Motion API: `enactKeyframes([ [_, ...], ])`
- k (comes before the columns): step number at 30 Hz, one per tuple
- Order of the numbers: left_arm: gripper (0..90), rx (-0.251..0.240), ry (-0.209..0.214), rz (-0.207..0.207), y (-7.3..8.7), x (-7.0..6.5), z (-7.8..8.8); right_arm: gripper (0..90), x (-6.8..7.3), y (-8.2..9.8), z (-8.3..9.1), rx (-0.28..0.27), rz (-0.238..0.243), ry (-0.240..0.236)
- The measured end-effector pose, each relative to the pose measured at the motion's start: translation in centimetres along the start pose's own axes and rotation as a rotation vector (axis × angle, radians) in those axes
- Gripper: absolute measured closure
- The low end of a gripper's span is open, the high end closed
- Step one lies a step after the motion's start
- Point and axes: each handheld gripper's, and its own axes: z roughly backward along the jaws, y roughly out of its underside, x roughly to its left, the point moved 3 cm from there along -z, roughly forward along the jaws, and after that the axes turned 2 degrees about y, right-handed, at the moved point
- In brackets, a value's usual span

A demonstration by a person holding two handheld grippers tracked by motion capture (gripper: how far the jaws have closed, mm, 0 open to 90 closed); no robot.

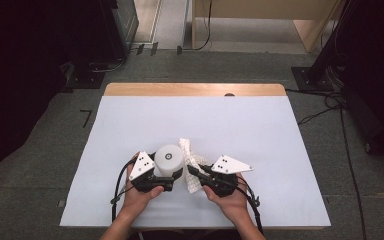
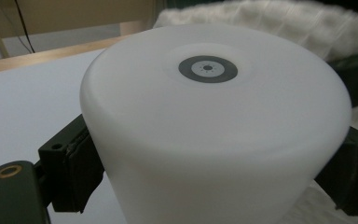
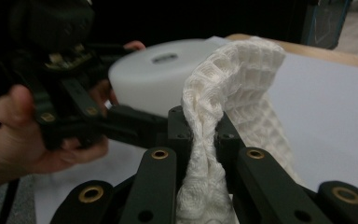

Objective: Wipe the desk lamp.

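Right now the left claw point(image 1: 166, 181) is clamped on a white cylinder point(image 1: 169, 159) — a smooth, matte, slightly translucent plastic thing with rounded shoulders and a small grey ring printed at the centre of its flat top. It stands upright on the counter point(image 1: 260, 135), near the person's edge and a little left of middle. In the left gripper view the black pads point(image 2: 81, 154) press against its wall low down on either side, the cylinder point(image 2: 214, 135) bulging wide between them.

The right claw point(image 1: 196, 172) is pinched together on a white cloth point(image 1: 190, 160) — a soft waffle-weave piece, its little square cells plain to see in the right gripper view, where the bunched fabric point(image 3: 219, 107) rises from between the jaws, arches over and drops down the far side. The cloth lies just beside the cylinder on its right; whether the two actually touch I can't tell.

Both hands come in from the near edge, the left hand point(image 1: 140, 197) and right hand point(image 1: 232, 200) close together, each gripper topped by a grey three-cornered plate with a black cable trailing back. The counter itself is covered in a plain white sheet, a strip of pale wood showing along its far edge. Beyond it is grey carpet, loose cables and a light wooden cabinet
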Motion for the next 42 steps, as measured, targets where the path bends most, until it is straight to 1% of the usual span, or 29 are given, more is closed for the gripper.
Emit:
enactKeyframes([
  [1, 8.5, 0.004, 0.005, -0.005, 0.0, -0.1, -0.1, 82.1, 0.1, -0.4, 0.3, -0.018, 0.006, -0.007],
  [2, 8.5, 0.010, 0.013, -0.012, 0.1, -0.2, -0.2, 82.0, 0.3, -0.7, 0.6, -0.034, -0.002, -0.016],
  [4, 8.5, 0.005, 0.028, -0.028, 0.0, -0.7, -0.3, 82.1, 0.4, -1.3, 1.0, -0.057, 0.003, -0.019],
  [5, 8.5, 0.000, 0.032, -0.037, -0.1, -0.9, -0.3, 82.1, 0.3, -1.4, 1.0, -0.055, 0.007, -0.014],
  [7, 8.5, -0.004, 0.035, -0.040, -0.2, -1.0, -0.3, 82.1, -0.1, -1.1, 0.9, -0.044, -0.007, -0.010],
  [8, 8.5, -0.025, 0.046, -0.038, -0.7, -1.0, 0.0, 82.1, -0.5, -0.5, 0.7, -0.026, -0.028, -0.007],
  [10, 8.5, -0.032, 0.048, -0.036, -0.9, -0.9, 0.2, 82.1, -1.0, 0.2, 0.3, 0.005, -0.038, 0.005],
  [12, 8.5, -0.035, 0.043, -0.028, -1.0, -0.7, 0.2, 81.7, -1.6, 0.8, 0.0, 0.042, -0.043, 0.058],
  [13, 8.5, -0.032, 0.038, -0.027, -1.0, -0.5, 0.2, 81.0, -2.0, 1.0, 0.0, 0.059, -0.068, 0.086],
  [14, 8.5, -0.027, 0.035, -0.026, -0.9, -0.3, 0.1, 79.2, -2.6, 1.2, 0.1, 0.073, -0.108, 0.107],
  [15, 8.5, -0.020, 0.034, -0.023, -0.8, -0.1, 0.1, 77.1, -3.4, 1.4, 0.3, 0.087, -0.140, 0.143],
  [16, 8.5, -0.018, 0.031, -0.020, -0.7, 0.1, 0.0, 76.2, -4.2, 1.7, 0.6, 0.098, -0.163, 0.189],
  [18, 8.5, -0.012, 0.020, -0.011, -0.7, 0.5, -0.2, 72.5, -5.8, 2.4, 1.4, 0.113, -0.203, 0.248],
  [19, 8.5, -0.012, 0.021, -0.010, -0.8, 0.6, -0.2, 67.6, -6.7, 2.8, 1.7, 0.144, -0.205, 0.310],
  [20, 8.5, -0.014, 0.024, -0.009, -0.8, 0.6, -0.2, 62.6, -7.3, 3.1, 1.9, 0.159, -0.199, 0.349],
  [22, 8.5, -0.015, 0.022, -0.010, -0.8, 0.7, -0.3, 48.7, -8.6, 3.5, 2.6, 0.172, -0.217, 0.441],
  [23, 8.5, -0.014, 0.019, -0.012, -0.8, 0.7, -0.3, 43.0, -9.1, 3.5, 3.0, 0.177, -0.207, 0.492],
  [24, 8.5, -0.013, 0.018, -0.012, -0.8, 0.7, -0.3, 38.6, -9.6, 3.4, 3.5, 0.167, -0.200, 0.538],
  [25, 8.5, -0.010, 0.020, -0.012, -0.8, 0.8, -0.3, 38.3, -9.8, 3.2, 3.9, 0.149, -0.205, 0.543],
  [26, 8.5, -0.010, 0.020, -0.012, -0.8, 0.8, -0.3, 38.3, -9.8, 3.2, 3.9, 0.149, -0.205, 0.543],
  [27, 8.5, -0.001, 0.019, -0.013, -0.7, 0.8, -0.4, 37.6, -9.5, 2.4, 4.4, 0.097, -0.198, 0.491],
  [28, 8.5, 0.002, 0.020, -0.008, -0.6, 0.8, -0.5, 36.9, -9.2, 2.2, 4.2, 0.097, -0.185, 0.471],
  [29, 8.5, 0.005, 0.020, -0.010, -0.6, 0.7, -0.5, 35.0, -8.9, 2.1, 3.7, 0.111, -0.166, 0.450],
  [32, 8.5, 0.024, 0.029, -0.021, -0.4, 0.5, -0.8, 29.6, -8.2, 2.7, 1.8, 0.163, -0.146, 0.436],
  [33, 8.5, 0.027, 0.031, -0.023, -0.3, 0.3, -0.9, 27.0, -8.1, 3.2, 1.0, 0.198, -0.143, 0.441],
  [35, 8.5, 0.040, 0.039, -0.030, -0.2, 0.1, -1.1, 28.0, -8.2, 4.1, 0.0, 0.245, -0.139, 0.458],
  [37, 8.5, 0.052, 0.043, -0.044, 0.0, -0.1, -1.3, 25.9, -8.3, 4.8, -0.7, 0.270, -0.129, 0.470],
  [39, 8.5, 0.060, 0.042, -0.052, 0.2, -0.2, -1.5, 20.5, -8.4, 5.3, -1.2, 0.297, -0.133, 0.485],
  [42, 8.5, 0.071, 0.036, -0.066, 0.5, -0.3, -1.7, 16.3, -8.7, 5.6, -1.5, 0.325, -0.148, 0.474],
])
